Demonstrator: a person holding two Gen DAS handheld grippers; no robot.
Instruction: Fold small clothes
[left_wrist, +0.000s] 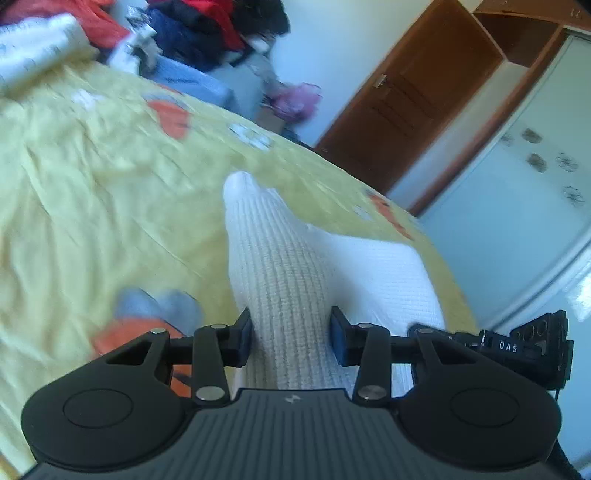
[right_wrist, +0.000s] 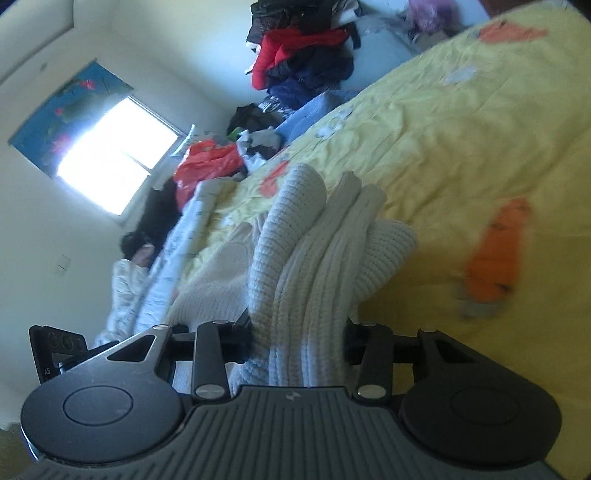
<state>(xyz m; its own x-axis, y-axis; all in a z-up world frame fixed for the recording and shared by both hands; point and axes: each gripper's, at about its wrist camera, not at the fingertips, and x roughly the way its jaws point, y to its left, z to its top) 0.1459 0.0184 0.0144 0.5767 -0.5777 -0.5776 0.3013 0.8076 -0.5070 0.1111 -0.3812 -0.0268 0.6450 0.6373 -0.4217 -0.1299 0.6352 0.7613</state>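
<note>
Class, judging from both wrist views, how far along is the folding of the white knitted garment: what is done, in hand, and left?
Done: no finished fold shows. In hand: the white ribbed knitted garment is bunched between the pads of the left gripper and the right gripper, above the yellow bedsheet. Left: laying it flat and folding it; the heap of mixed clothes looks untouched.

A white ribbed-knit cloth garment (left_wrist: 284, 295), soft and matt, lies between the matt black plastic fingers of the left gripper (left_wrist: 290, 338); small shiny metal pins stud its arms. Under it spreads a creased yellow cotton-like bedsheet (left_wrist: 92, 206), matt, printed with orange patches. Far right stands a brown wooden door (left_wrist: 410, 107) with a slight sheen. In the right wrist view, the same knit bunches thickly in the matt black plastic right gripper (right_wrist: 299, 339), its grey body ridged.
</note>
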